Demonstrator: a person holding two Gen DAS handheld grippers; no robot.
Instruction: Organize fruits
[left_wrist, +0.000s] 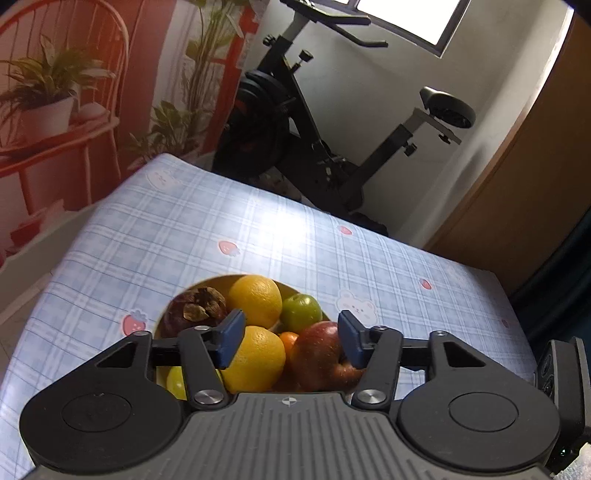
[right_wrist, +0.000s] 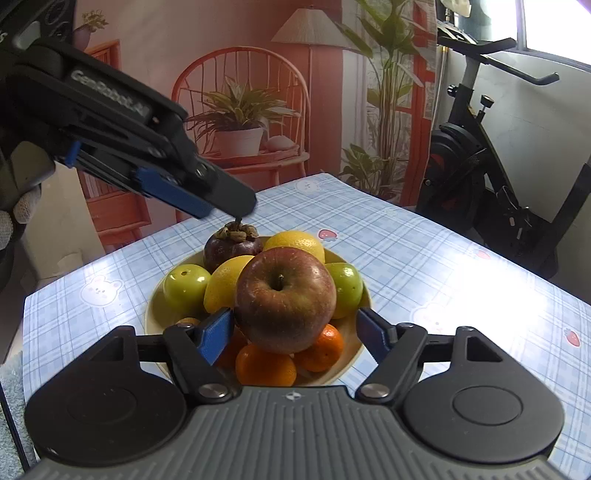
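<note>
I've got the cream bowl (right_wrist: 341, 373) sitting mid-tabletop (right_wrist: 424, 251) and everything is piled in it, so the bowl is my landmark. My right gripper (right_wrist: 295, 328) hangs at the near rim with its jaws spread either side of the big red apple (right_wrist: 286, 295) on top of the heap; the left pad looks to be just at the apple's flank, the right one stands clear, so nothing is gripped. The left gripper (right_wrist: 218, 206) comes in over the far rim, jaws apart and empty in its own view, tip just above the mangosteen (right_wrist: 232, 245) and its dry, crusty calyx. Judging from this, the fruit looks gathered and I'm at the letting-go stage: I'd back both grippers straight away from the bowl without brushing that apple, since it's perched on round neighbours and could roll. Beneath it, small oranges (right_wrist: 267, 363) with pebbly skin at the near side, two dimpled yellow citrus (right_wrist: 295, 242) toward the far side, glossy smooth green fruits (right_wrist: 184, 284) at either flank. The checked cloth looks slick and slightly shiny.
</note>
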